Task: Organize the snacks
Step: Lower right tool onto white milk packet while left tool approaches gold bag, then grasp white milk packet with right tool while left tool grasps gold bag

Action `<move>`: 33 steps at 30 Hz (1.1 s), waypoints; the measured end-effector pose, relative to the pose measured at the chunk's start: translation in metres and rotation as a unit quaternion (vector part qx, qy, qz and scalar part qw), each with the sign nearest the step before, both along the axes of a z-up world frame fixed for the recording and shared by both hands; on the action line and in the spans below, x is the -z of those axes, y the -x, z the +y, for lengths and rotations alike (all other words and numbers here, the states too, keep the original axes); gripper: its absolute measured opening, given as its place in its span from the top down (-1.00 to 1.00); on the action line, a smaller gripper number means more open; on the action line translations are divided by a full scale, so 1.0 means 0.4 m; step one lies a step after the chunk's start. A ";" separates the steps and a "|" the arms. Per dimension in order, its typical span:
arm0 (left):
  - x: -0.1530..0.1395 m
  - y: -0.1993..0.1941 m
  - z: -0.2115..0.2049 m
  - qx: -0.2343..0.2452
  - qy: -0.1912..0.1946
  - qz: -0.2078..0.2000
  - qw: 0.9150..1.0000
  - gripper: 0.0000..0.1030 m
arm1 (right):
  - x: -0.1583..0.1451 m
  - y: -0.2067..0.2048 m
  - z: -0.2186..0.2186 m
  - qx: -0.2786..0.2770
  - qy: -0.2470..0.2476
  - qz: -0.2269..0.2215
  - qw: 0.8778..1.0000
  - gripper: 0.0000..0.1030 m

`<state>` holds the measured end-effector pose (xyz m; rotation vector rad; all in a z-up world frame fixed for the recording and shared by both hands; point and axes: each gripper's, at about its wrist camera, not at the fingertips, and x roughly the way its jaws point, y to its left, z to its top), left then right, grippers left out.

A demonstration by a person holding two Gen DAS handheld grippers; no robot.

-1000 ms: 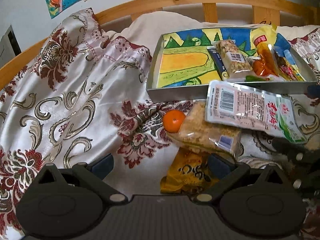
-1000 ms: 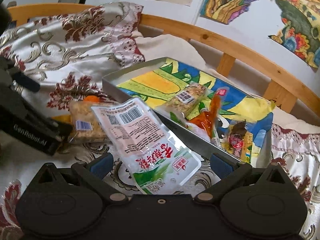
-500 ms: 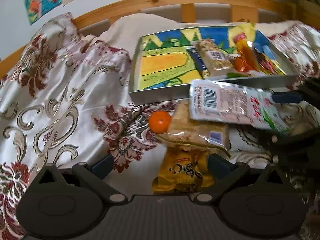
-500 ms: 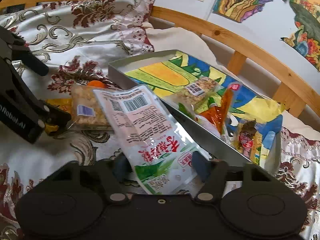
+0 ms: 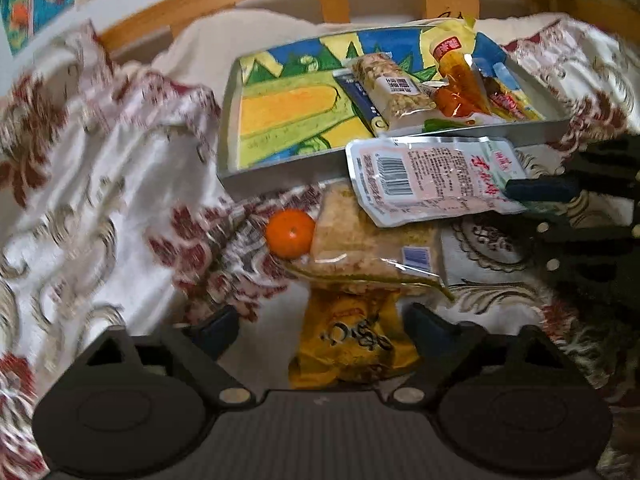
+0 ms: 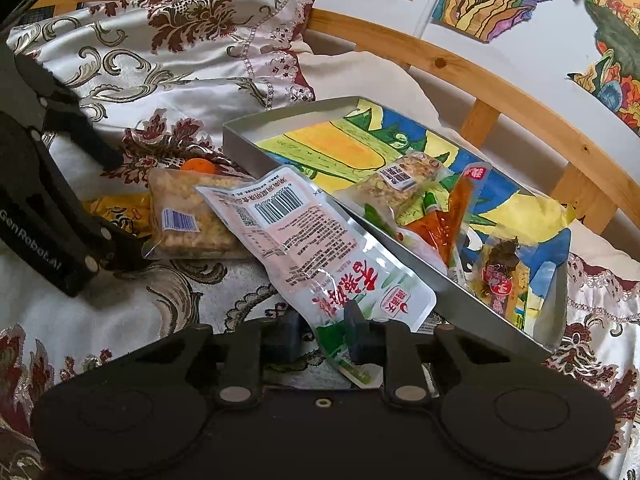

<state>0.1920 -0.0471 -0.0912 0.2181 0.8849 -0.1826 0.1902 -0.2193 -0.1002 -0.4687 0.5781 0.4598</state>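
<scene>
My right gripper is shut on the green end of a white and pink snack pouch, which leans on the near wall of the grey tray; the pouch also shows in the left wrist view. My left gripper is open over a yellow snack bag. Beyond it lie a clear pack of puffed rice and a small orange. The tray holds several snacks at its right end.
Everything lies on a bed with a white, gold and maroon floral cover. A wooden bed rail runs behind the tray, with paintings on the wall above. A white pillow sits behind the tray.
My right gripper has closed on the white and pink pouch and lifted its end. The left gripper has drifted left, staying open above the yellow bag.
</scene>
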 end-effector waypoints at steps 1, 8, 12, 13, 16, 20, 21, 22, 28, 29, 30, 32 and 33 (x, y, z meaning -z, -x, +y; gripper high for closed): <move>0.000 0.000 0.006 -0.003 0.013 0.006 1.000 -0.58 | 0.000 -0.001 -0.001 0.001 -0.001 0.001 1.000 0.54; -0.010 0.010 -0.008 0.000 0.028 0.023 0.999 -0.12 | -0.007 0.001 -0.003 0.005 -0.005 0.006 1.000 0.71; -0.024 0.017 -0.001 -0.025 0.043 0.037 0.998 -0.09 | -0.025 0.013 -0.003 -0.002 0.004 0.001 1.000 0.85; -0.028 0.021 0.002 -0.033 0.047 0.042 0.997 -0.09 | -0.030 0.018 -0.003 -0.003 0.008 0.002 1.000 0.87; -0.040 0.042 0.011 -0.054 0.057 0.055 0.995 -0.09 | -0.049 0.038 -0.002 -0.010 0.018 0.009 1.000 0.90; -0.056 0.085 0.012 -0.065 0.061 0.064 0.994 -0.09 | -0.073 0.074 -0.006 -0.012 0.006 0.044 0.999 0.90; -0.059 0.095 0.010 -0.066 0.061 0.065 0.994 -0.09 | -0.080 0.087 -0.006 -0.013 0.000 0.053 0.999 0.90; -0.063 0.105 0.011 -0.067 0.060 0.065 0.994 -0.09 | -0.085 0.099 -0.005 -0.014 -0.003 0.059 0.998 0.90; -0.070 0.166 0.014 -0.065 0.056 0.074 0.994 -0.08 | -0.114 0.161 0.004 -0.008 -0.034 0.099 0.995 0.83; -0.070 0.172 0.014 -0.065 0.054 0.075 0.994 -0.09 | -0.118 0.166 0.005 -0.009 -0.040 0.100 0.994 0.75; -0.068 0.175 0.013 -0.065 0.050 0.073 0.994 -0.09 | -0.120 0.167 0.005 -0.009 -0.048 0.105 0.993 0.71; -0.067 0.174 0.012 -0.064 0.040 0.072 0.995 -0.11 | -0.121 0.162 0.000 -0.010 -0.064 0.117 0.991 0.50; -0.067 0.174 0.011 -0.064 0.037 0.069 0.995 -0.12 | -0.121 0.158 -0.005 -0.012 -0.073 0.122 0.990 0.41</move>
